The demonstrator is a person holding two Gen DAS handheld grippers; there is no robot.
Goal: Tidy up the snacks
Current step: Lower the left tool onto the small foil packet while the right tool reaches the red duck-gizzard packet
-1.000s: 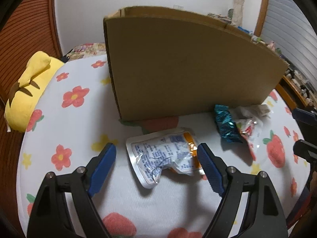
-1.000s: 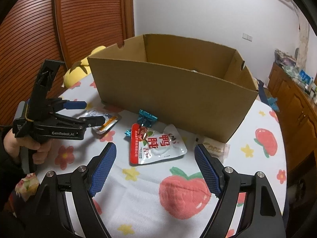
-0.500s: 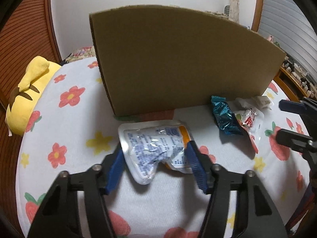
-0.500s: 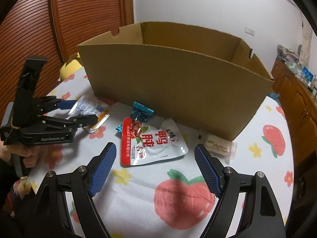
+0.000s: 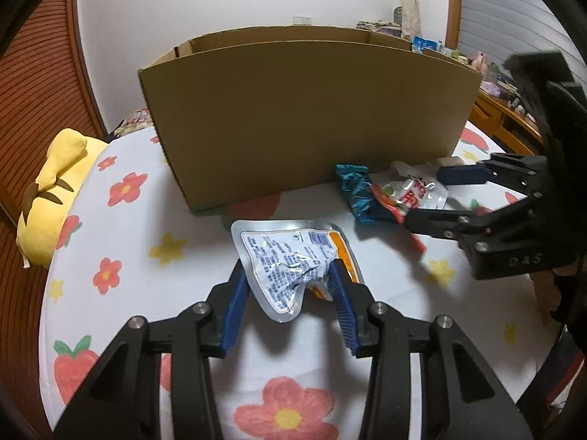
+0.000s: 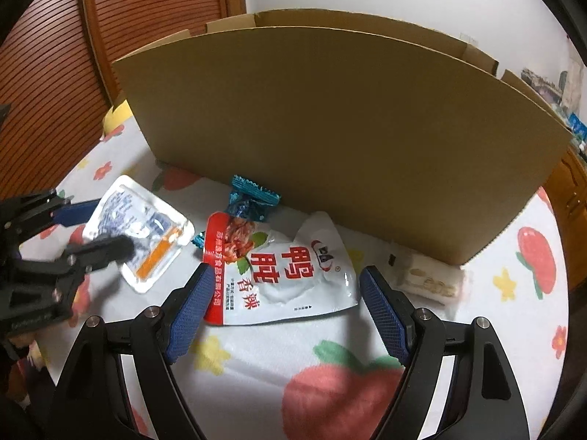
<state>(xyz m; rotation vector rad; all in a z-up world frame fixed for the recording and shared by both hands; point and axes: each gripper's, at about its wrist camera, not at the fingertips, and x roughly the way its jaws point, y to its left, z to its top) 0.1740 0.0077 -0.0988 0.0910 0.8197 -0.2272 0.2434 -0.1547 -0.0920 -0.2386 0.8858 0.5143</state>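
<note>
A second ago the left claw (image 5: 290, 286) stood wide around the silver foil pouch (image 5: 290, 260); now its jaws are closing and the blue pads already pinch the pouch's crumpled near end, so the pickup looks nearly secured. The pouch lies on the flowered desk (image 5: 154, 293) just in front of the cardboard box (image 5: 304, 117), toward the desk's left side where a yellow plush toy (image 5: 55, 198) sits at the edge. The right claw (image 6: 286, 308) has dropped closer to the desk since then and remains wide open, holding nothing, its pads straddling the red-and-white snack pouch (image 6: 286, 271) without touching it. That pouch partly overlies a teal wrapped candy (image 6: 249, 201) close to the box's front wall, and a pale wrapped biscuit (image 6: 429, 278) lies just beside it to the right. Judging by this, both hands are working in parallel: the left is about ready to lift its pouch toward the box, while the right must yet close before anything moves.
</note>
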